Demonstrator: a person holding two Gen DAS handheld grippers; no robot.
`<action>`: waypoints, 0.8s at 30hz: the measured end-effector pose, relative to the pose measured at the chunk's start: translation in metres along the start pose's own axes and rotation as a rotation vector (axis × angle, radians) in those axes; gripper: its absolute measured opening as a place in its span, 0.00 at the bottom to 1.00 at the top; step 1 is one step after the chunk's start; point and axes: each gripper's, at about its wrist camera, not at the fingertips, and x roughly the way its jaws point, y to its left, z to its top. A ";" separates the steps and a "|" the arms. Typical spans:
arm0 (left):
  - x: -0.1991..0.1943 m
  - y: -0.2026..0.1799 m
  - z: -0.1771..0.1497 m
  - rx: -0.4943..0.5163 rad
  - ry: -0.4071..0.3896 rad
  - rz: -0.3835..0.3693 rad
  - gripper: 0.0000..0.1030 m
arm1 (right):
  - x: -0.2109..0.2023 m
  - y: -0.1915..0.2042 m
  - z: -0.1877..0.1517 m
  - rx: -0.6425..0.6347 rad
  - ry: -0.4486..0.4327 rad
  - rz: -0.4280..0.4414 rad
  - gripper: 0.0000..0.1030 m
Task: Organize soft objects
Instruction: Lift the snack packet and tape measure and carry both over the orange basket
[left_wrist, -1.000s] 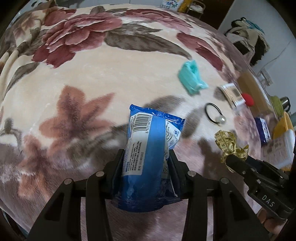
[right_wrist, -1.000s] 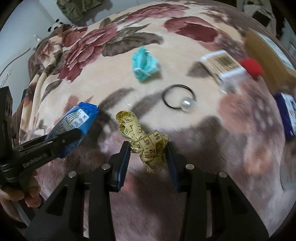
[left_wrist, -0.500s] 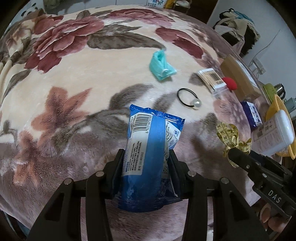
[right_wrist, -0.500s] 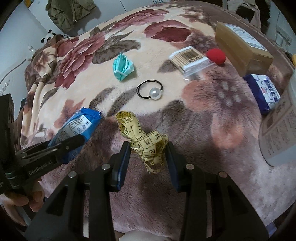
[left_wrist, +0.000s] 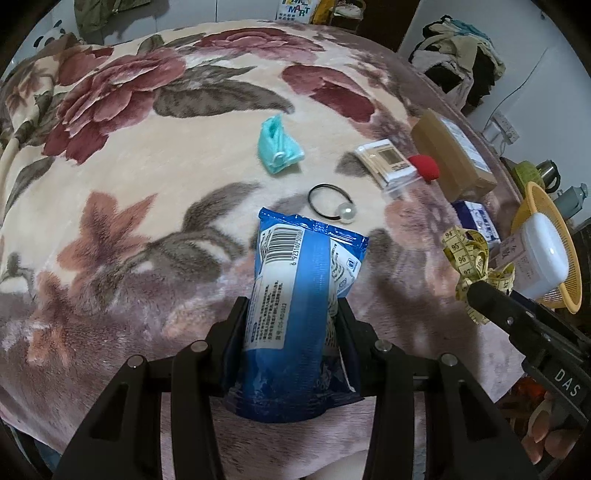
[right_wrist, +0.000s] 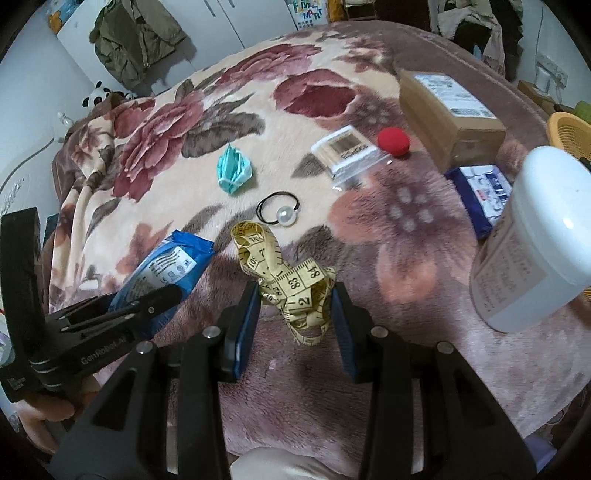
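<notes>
L tongs (left_wrist: 291, 321) grip a blue pack (left_wrist: 295, 295), held up over the blanket (left_wrist: 147, 177). R tongs (right_wrist: 295, 306) pinch a bunched yellow tape (right_wrist: 291, 284), also lifted. Beyond on the blanket: hair tie w/ pearl (right_wrist: 279, 210), teal mask (right_wrist: 234, 173), swab box (right_wrist: 345, 151) w/ red ball (right_wrist: 393, 142) just beside it. R view only: white bottle (right_wrist: 532, 240) up close, jacket (right_wrist: 136, 44) on wall. L view shows that bottle lying in an orange basket (left_wrist: 569, 258).
</notes>
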 end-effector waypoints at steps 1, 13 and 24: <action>-0.001 -0.003 0.000 0.001 -0.001 0.000 0.45 | -0.002 -0.001 0.001 0.003 -0.001 -0.001 0.38; -0.017 -0.039 0.009 0.040 -0.032 0.000 0.45 | -0.029 -0.020 0.006 0.020 -0.046 -0.006 0.38; -0.031 -0.078 0.019 0.073 -0.060 -0.014 0.45 | -0.061 -0.043 0.017 0.043 -0.110 -0.011 0.38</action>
